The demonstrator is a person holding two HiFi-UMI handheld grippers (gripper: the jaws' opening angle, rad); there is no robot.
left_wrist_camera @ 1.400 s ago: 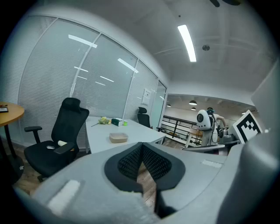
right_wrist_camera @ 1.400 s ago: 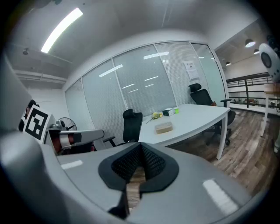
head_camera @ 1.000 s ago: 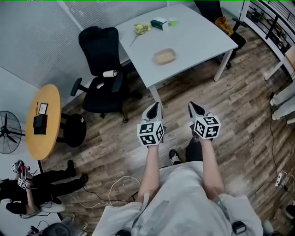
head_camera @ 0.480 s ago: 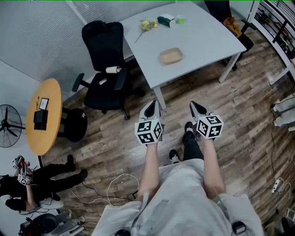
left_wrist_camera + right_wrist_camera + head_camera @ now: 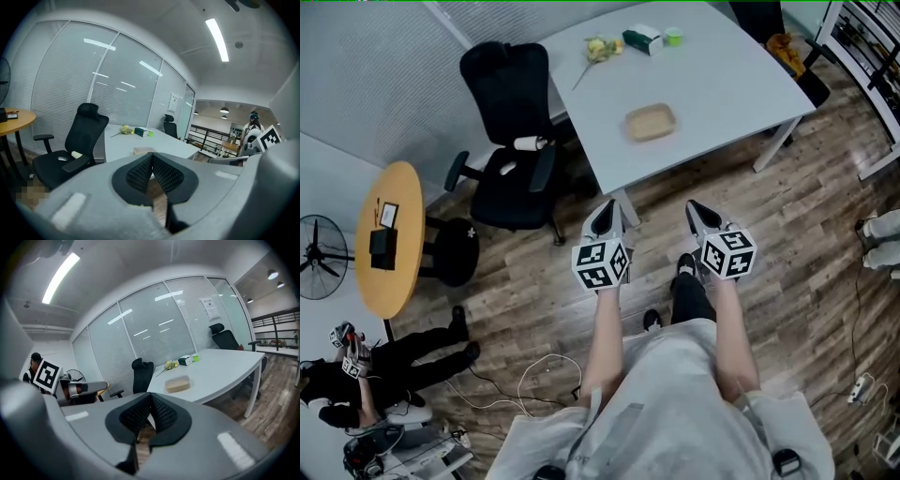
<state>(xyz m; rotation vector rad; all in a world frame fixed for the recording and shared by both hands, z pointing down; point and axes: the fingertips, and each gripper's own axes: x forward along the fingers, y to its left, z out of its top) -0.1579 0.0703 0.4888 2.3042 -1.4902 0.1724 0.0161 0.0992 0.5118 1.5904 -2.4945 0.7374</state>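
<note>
On the white tabletop [image 5: 722, 80], toward its near edge, a shallow tan dish [image 5: 651, 122] is sitting flat and alone. It is lying well apart from the clutter at the far end: yellow flower bunch [image 5: 598, 49], green-and-white box [image 5: 642, 40], small green cup [image 5: 673, 37]. My read: that spacing is leaving the dish open room all round. Can't tell if anything is in it.

Both grippers are hovering over the wood floor [image 5: 516, 300], just short of the tabletop edge, touching nothing. The left gripper [image 5: 605, 214] and right gripper [image 5: 697, 212] are riding side by side and level, noses pointing at the tabletop. The dish is lying ahead, between their two lines.
- Left gripper view: fingers [image 5: 164, 174] are pressing together, nothing between them.
- Right gripper view: same, fingers [image 5: 136, 416] are meeting tip to tip, carrying nothing.

Likely closed because nothing is in hand. Forearms are sticking straight out, so both cameras are looking across the tabletop at the dish.

A black office chair [image 5: 511, 122] is sitting off the tabletop's left side, not blocking the near edge. Further left, a round wooden table [image 5: 394, 291] is carrying a small dark item, with a fan [image 5: 317, 258] beside it. A person [image 5: 384, 370] is lying on the floor at lower left, well apart.
</note>
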